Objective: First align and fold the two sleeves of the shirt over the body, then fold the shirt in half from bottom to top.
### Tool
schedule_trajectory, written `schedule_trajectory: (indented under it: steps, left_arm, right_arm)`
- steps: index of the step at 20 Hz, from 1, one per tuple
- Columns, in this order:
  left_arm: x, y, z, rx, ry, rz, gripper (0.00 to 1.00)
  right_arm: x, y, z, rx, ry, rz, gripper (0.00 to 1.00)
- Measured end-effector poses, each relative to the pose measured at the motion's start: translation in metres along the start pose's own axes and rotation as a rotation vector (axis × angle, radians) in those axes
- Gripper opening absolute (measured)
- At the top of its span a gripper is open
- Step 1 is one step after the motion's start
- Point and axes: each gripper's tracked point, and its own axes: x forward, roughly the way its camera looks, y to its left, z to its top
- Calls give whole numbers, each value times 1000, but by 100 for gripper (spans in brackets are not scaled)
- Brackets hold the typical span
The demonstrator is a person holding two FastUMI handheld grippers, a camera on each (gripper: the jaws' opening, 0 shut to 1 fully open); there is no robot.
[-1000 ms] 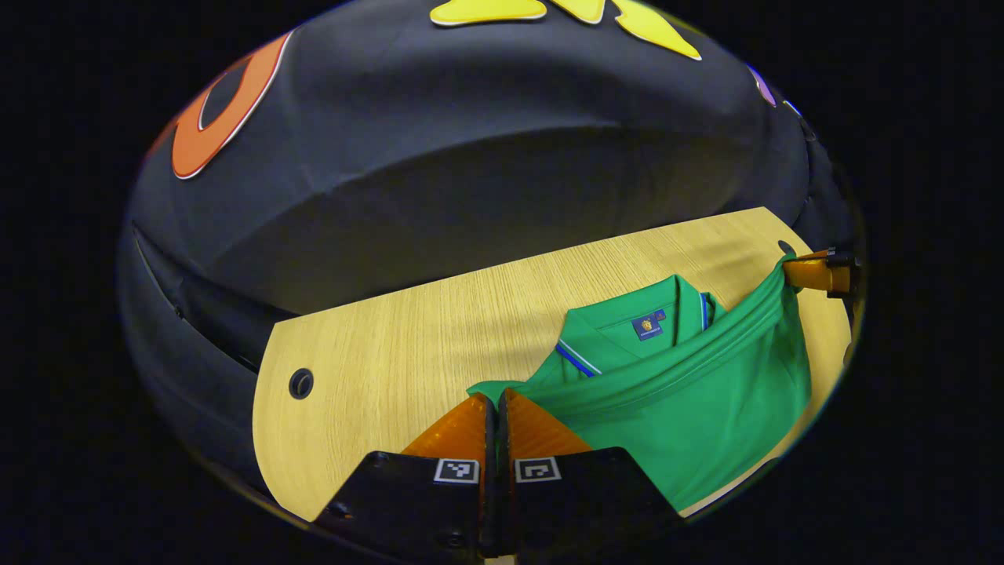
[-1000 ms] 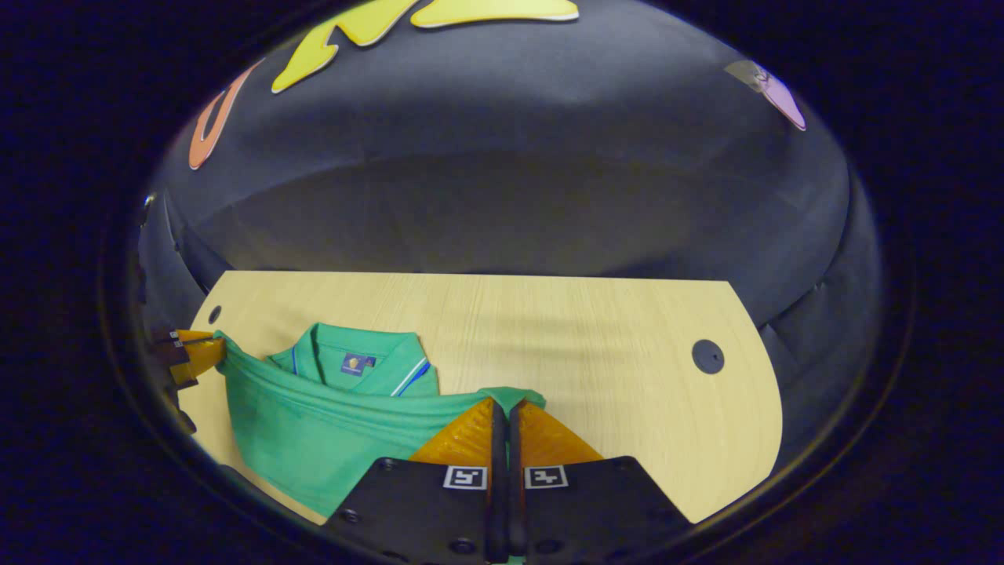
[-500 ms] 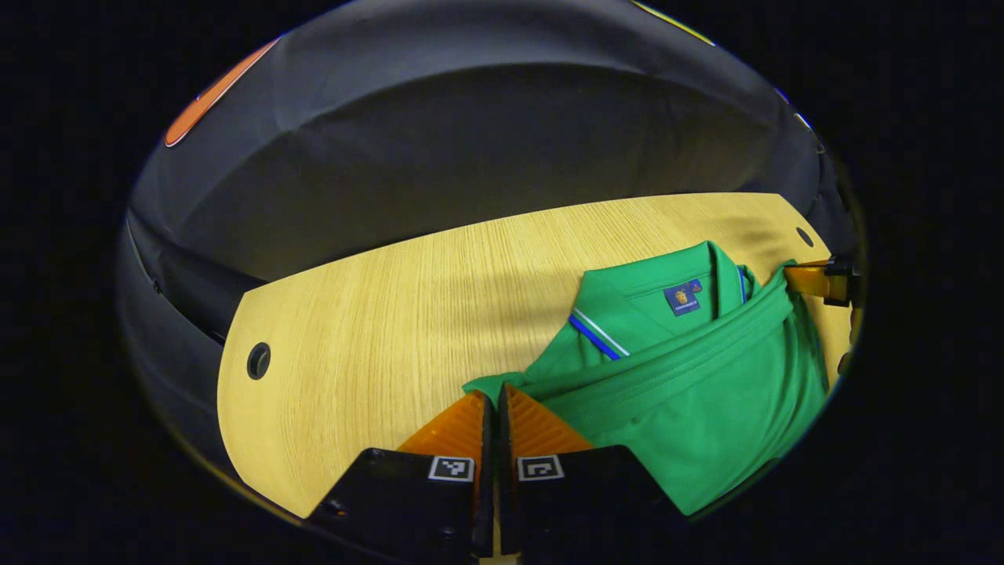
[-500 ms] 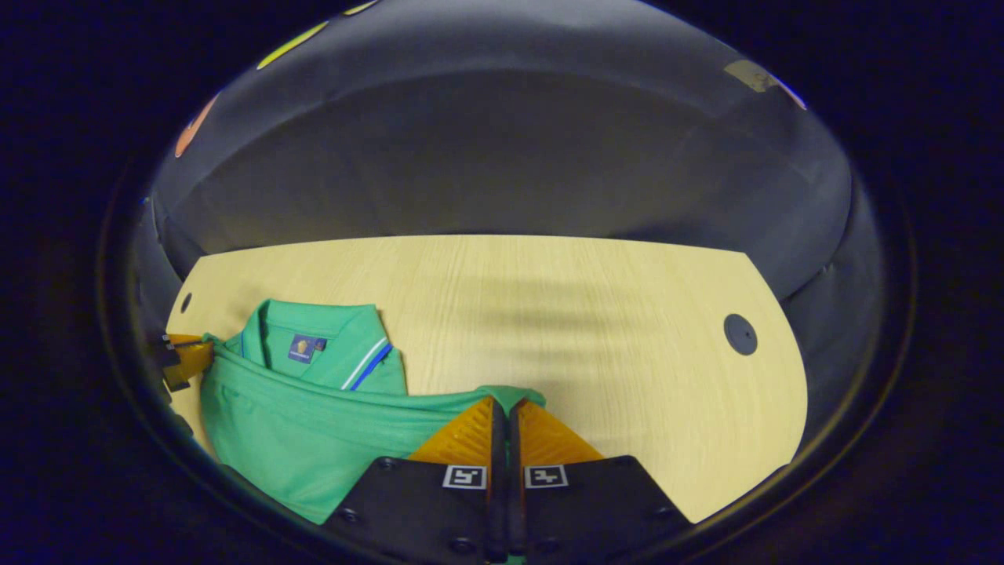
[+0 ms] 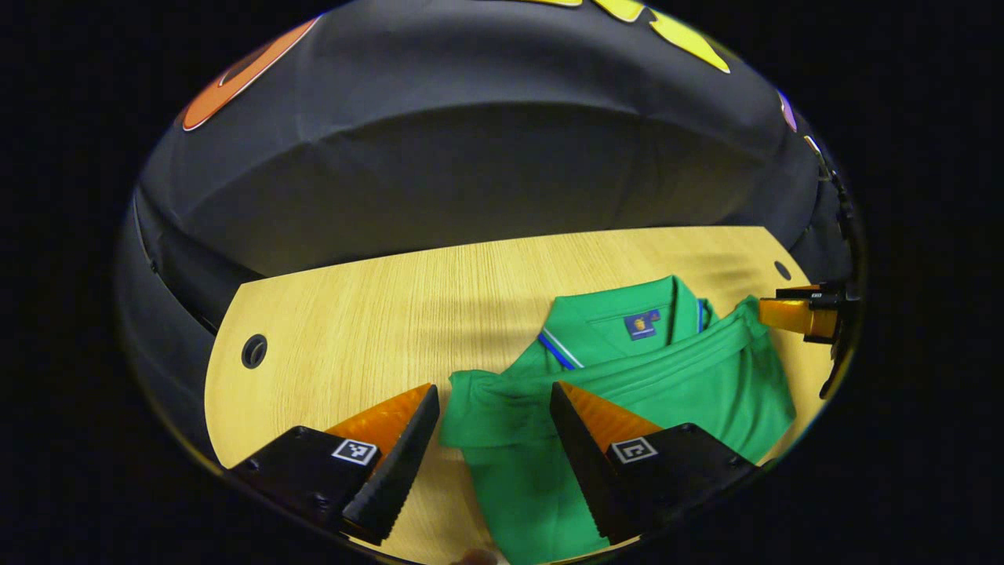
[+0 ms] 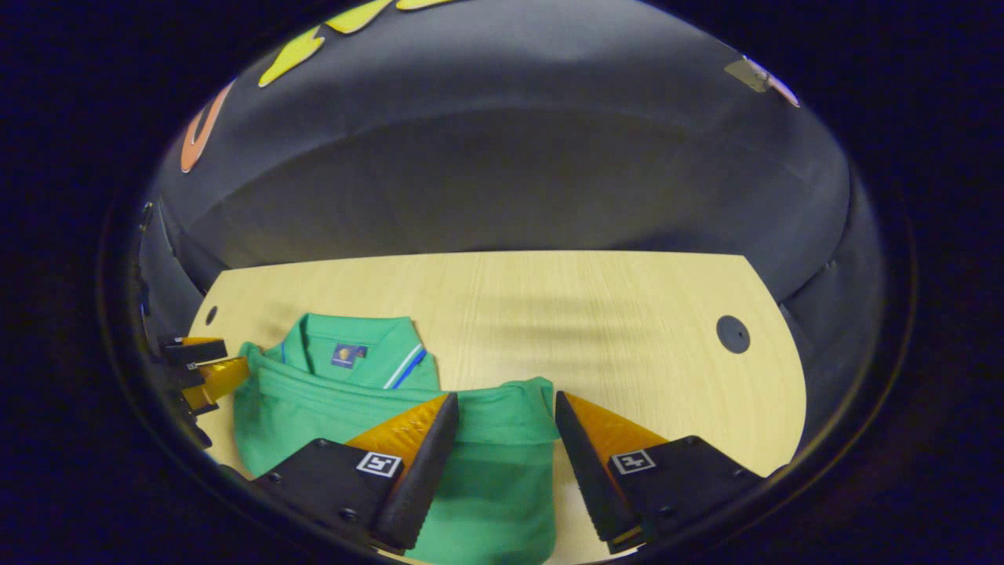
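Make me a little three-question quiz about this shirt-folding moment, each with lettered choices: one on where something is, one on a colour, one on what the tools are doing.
1. Where does the shirt lie?
A. on the wooden table
B. on the floor
C. on a hanger

2. What colour is the shirt?
A. red
B. green
C. white

3. How does the left tool stand?
A. shut on the hem
B. shut on the collar
C. open, with cloth between its fingers

Answers:
1 A, the shirt rests flat on the light wood surface.
2 B, the cloth is green, with a blue and white stripe on the collar.
3 C, in the left gripper view both fingers stand wide apart; the right tool is open likewise in its own view.
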Motion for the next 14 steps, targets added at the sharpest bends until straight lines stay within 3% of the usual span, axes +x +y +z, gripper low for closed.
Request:
schedule_trajectory:
  steps: [1, 3, 7, 9, 14]
  left_arm:
    - [-10, -2, 5, -11, -14, 2, 96]
    - [-38, -5, 18, -39, -52, 8, 98]
    - [-114, -17, 40, -101, -146, 16, 98]
    - [-161, -23, 51, -125, -201, 8, 98]
    - [-268, -32, 67, -81, -363, 55, 97]
  right_arm:
    - [-13, 6, 4, -1, -11, 23, 82]
    - [-41, 9, 12, -25, -42, 27, 100]
    - [-115, 18, 27, -64, -119, 29, 100]
    - [-159, 13, 34, -99, -177, -8, 98]
    - [-272, 30, 39, -108, -341, -21, 100]
